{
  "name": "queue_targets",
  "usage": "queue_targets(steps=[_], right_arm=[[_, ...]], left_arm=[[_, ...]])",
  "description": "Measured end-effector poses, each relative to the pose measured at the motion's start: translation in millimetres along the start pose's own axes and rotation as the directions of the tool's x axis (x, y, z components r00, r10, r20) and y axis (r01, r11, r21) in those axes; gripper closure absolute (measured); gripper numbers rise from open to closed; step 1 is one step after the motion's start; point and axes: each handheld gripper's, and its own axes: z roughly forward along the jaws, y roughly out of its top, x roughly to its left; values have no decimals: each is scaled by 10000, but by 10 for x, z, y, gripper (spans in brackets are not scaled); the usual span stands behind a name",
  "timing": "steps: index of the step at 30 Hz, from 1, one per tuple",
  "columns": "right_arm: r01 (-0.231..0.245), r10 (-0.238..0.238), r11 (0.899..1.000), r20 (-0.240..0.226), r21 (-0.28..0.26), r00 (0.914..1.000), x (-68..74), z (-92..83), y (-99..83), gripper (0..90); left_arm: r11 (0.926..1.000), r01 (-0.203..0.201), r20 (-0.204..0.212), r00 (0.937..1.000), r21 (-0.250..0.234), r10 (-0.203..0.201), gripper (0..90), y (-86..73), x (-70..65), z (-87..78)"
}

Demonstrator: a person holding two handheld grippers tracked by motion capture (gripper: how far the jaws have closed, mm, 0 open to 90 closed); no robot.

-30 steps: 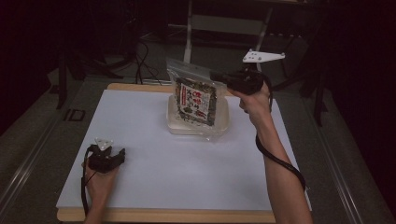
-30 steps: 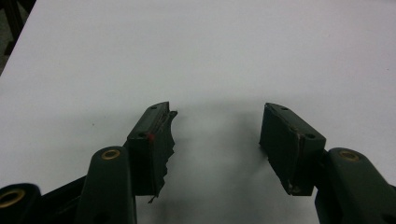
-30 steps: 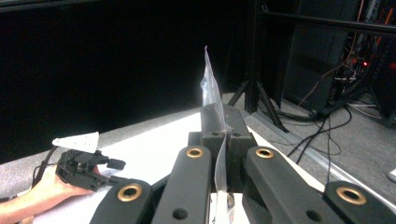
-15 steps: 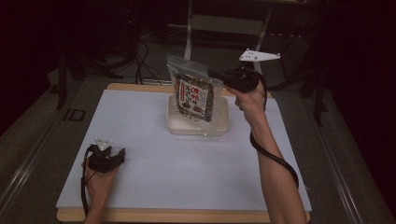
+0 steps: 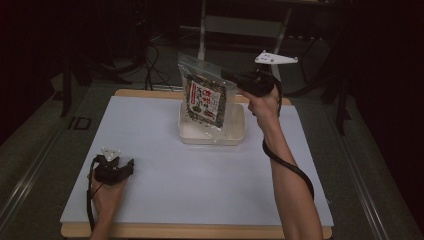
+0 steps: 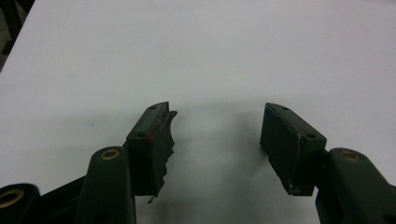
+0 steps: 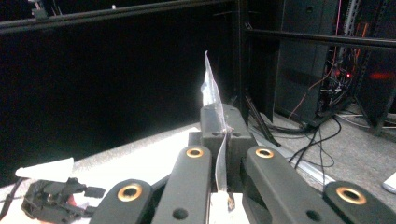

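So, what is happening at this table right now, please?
A person works with two hand-held grippers. The right gripper is shut on the upper edge of a clear plastic snack bag with a dark printed label and holds it upright above a shallow cream plastic tray at the far side of the white table surface. The bag's bottom hangs over the tray. The left gripper is open, holds nothing, and rests near the table's front left corner.

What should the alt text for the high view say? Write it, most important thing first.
The right gripper holds a clear printed snack bag up by its edge above a shallow cream tray. The left gripper rests open on the white table.
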Motion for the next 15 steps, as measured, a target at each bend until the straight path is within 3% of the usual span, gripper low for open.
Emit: queue_targets(steps=[15], right_arm=[[-21,21,10000,-52,13,10000,-21,126,-86,900]], left_arm=[[10000,25,7,10000,28,-25,431,1,4,-1]])
